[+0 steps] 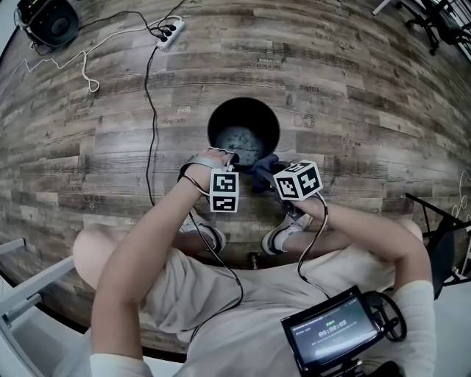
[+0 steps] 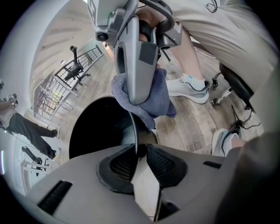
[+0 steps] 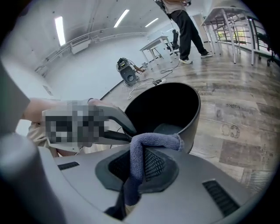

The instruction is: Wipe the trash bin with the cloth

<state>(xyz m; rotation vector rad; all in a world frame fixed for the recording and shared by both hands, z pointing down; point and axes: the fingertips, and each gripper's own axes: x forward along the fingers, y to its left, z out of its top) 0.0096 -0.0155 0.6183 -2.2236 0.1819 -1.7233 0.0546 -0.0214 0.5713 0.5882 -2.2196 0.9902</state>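
A black round trash bin (image 1: 243,131) stands on the wooden floor in front of my feet. My left gripper (image 1: 229,157) is at the bin's near rim; in the left gripper view the thin rim (image 2: 132,127) runs between its pads (image 2: 162,162), which close on it. A blue-grey cloth (image 1: 263,171) hangs just right of it, outside the near rim, with my right gripper (image 1: 278,177) shut on it. In the right gripper view the cloth (image 3: 157,141) folds over one pad, with the bin (image 3: 175,109) just beyond. The left gripper view shows the cloth (image 2: 159,94) dangling above the rim.
A power strip (image 1: 169,31) and its cable (image 1: 151,110) lie on the floor to the bin's left. A black device (image 1: 51,18) sits at the far left, a chair (image 1: 441,235) at the right. My shoes (image 1: 283,235) are near the bin. A person (image 3: 186,26) stands far off.
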